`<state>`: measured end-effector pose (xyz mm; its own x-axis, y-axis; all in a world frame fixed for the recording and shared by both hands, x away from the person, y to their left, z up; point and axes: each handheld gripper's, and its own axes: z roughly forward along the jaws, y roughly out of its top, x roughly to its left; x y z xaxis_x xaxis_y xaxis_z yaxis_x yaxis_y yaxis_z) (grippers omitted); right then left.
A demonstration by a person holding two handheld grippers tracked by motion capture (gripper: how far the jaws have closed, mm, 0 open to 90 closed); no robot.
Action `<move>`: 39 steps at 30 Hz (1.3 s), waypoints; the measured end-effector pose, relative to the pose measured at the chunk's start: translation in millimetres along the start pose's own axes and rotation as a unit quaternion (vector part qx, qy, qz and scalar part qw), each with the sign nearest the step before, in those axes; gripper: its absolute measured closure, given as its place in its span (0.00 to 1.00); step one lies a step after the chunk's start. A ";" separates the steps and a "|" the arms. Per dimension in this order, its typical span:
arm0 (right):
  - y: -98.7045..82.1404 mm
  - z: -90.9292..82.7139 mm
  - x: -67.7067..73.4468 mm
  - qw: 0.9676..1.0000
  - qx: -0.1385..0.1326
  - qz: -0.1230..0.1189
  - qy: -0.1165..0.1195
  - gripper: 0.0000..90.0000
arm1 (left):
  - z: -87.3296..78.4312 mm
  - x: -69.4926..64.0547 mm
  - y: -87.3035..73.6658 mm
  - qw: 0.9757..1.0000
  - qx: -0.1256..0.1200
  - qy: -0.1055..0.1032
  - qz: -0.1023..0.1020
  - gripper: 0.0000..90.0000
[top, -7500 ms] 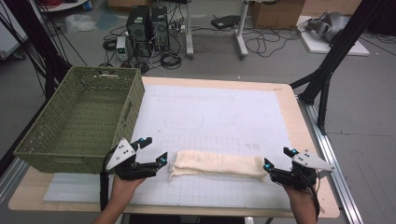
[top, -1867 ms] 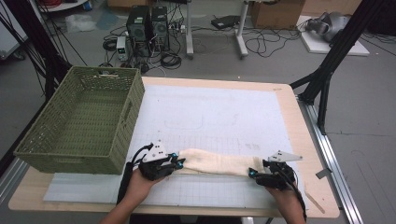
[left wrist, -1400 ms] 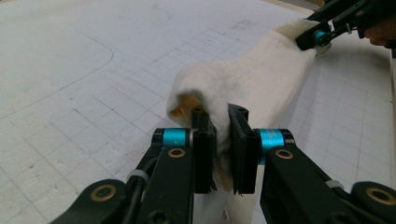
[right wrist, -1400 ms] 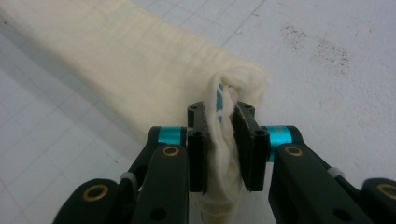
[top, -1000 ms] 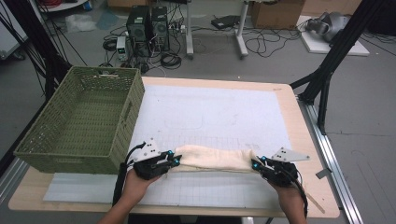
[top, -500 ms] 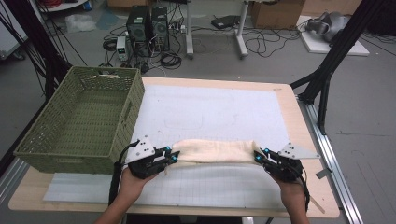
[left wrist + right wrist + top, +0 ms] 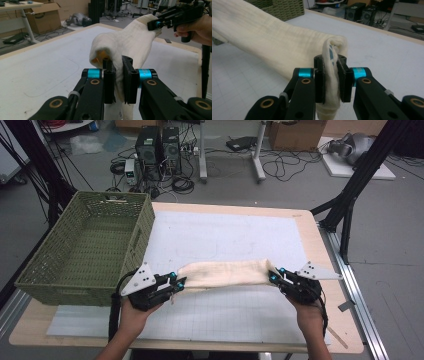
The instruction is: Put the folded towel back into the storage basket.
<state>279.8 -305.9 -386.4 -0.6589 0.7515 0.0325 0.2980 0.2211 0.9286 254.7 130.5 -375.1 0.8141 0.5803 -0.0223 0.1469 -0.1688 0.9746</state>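
Cloth point(image 7: 223, 272), cream and folded into a long band, hangs stretched between our two grippers above the near half of the table. In the left gripper view our left gripper point(image 7: 118, 80) has its jaws nearly closed, pinching one end of the cloth point(image 7: 125, 47) between them; an orange patch shows inside the fold at about 10 o'clock from the jaws. In the right gripper view our right gripper point(image 7: 330, 80) has its jaws equally narrow, clamped on the other end of the cloth point(image 7: 274, 37), with a blue mark visible in the bunched edge just above them.

From the high view, the left gripper point(image 7: 176, 283) sits at the band's 9 o'clock end and the right gripper point(image 7: 274, 276) at its 3 o'clock end, each held in a hand: left hand point(image 7: 132, 312), right hand point(image 7: 307, 309). The band arches slightly upward between them.

Beneath it lies a white mat point(image 7: 225, 232) on the wooden table point(image 7: 345, 330). A green woven basket point(image 7: 80, 250) stands at 9 o'clock of the mat, its near corner just beside the left gripper. Beyond the table at 12 o'clock, computer towers point(image 7: 159, 142) and cables rest on the floor.
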 end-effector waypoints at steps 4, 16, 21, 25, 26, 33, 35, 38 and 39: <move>10.1 10.6 -0.7 1.000 -0.002 -0.008 0.003 0.88 | -7.0 0.3 3.1 1.000 -0.008 0.010 0.005 0.90; 53.2 31.4 0.0 0.999 -0.019 -0.034 0.013 0.88 | -28.1 3.7 12.4 0.999 -0.031 0.034 0.009 0.90; 69.9 43.7 3.2 0.999 -0.021 -0.041 0.018 0.88 | -35.8 5.8 14.5 0.998 -0.038 0.045 0.006 0.90; 78.5 51.3 4.9 0.999 -0.024 -0.043 0.023 0.88 | -43.4 8.5 17.3 0.997 -0.044 0.056 0.005 0.90; 80.6 53.7 5.1 0.998 -0.026 -0.047 0.023 0.88 | -44.6 8.8 17.8 0.997 -0.046 0.057 0.003 0.90; 98.7 69.4 7.7 0.998 -0.028 -0.057 0.025 0.88 | -52.9 11.2 21.2 0.996 -0.056 0.069 0.003 0.90; 103.8 73.5 8.4 0.998 -0.030 -0.055 0.027 0.88 | -54.8 11.8 21.8 0.996 -0.057 0.074 0.006 0.90; 111.6 81.0 8.6 0.997 -0.032 -0.055 0.030 0.88 | -56.4 12.7 22.1 0.995 -0.056 0.079 0.010 0.90; 114.3 83.5 8.9 0.997 -0.034 -0.056 0.030 0.88 | -57.3 13.0 22.3 0.995 -0.056 0.081 0.010 0.90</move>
<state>365.7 -222.1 -310.8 -0.7256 0.6860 -0.0535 0.1742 0.2583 0.9502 236.3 179.9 -340.8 0.7133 0.7004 0.0248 0.0607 -0.0970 0.9934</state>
